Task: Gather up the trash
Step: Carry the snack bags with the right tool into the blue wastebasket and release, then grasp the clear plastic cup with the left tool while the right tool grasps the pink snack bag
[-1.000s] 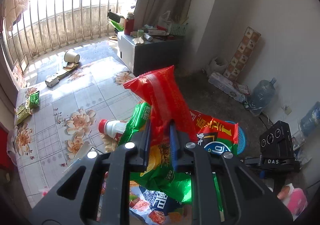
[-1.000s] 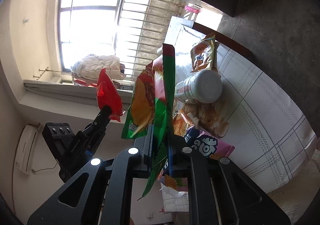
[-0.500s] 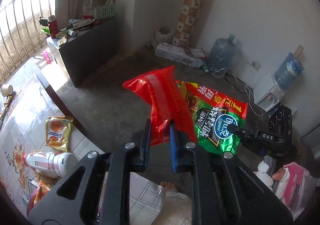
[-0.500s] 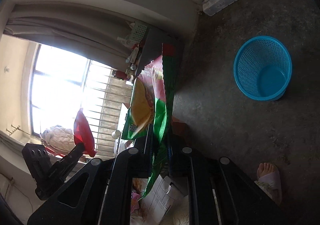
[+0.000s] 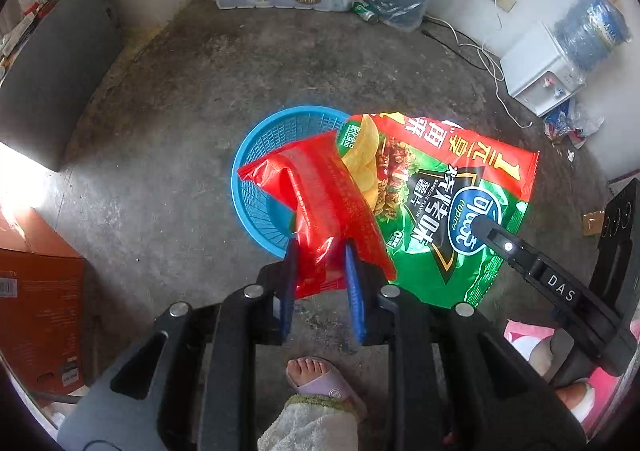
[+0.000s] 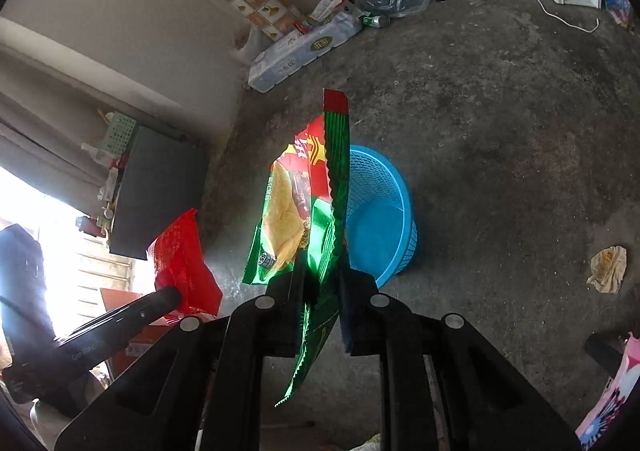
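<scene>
Holding the left gripper [image 5: 320, 251] tipped steeply down, right over the blue basket [image 5: 260, 155] on the concrete floor [image 5: 160, 171]. Has just been spreading its jaws: now parted, with the red wrapper [image 5: 320, 191] between the blue pads [image 5: 289, 291], not squeezed flat. Fans up and away from the tips, crinkled and glossy, covering the near right part of the basket's mouth.

Slanting the right gripper [image 6: 320, 267] down less steeply, from the right, tips just short of the basket's near rim. Has likewise just been widening its jaws: apart, with the green chip bag [image 6: 288, 211] edge-on between the pads, leaning on the left one, a gap at the right. Stands tall and flat, red-topped, with a potato-chip picture and a serrated seam, hanging over the basket's right side beside the red wrapper.

Standing close, one foot in a pale slipper [image 5: 320, 375] on the floor just near of the basket.
</scene>
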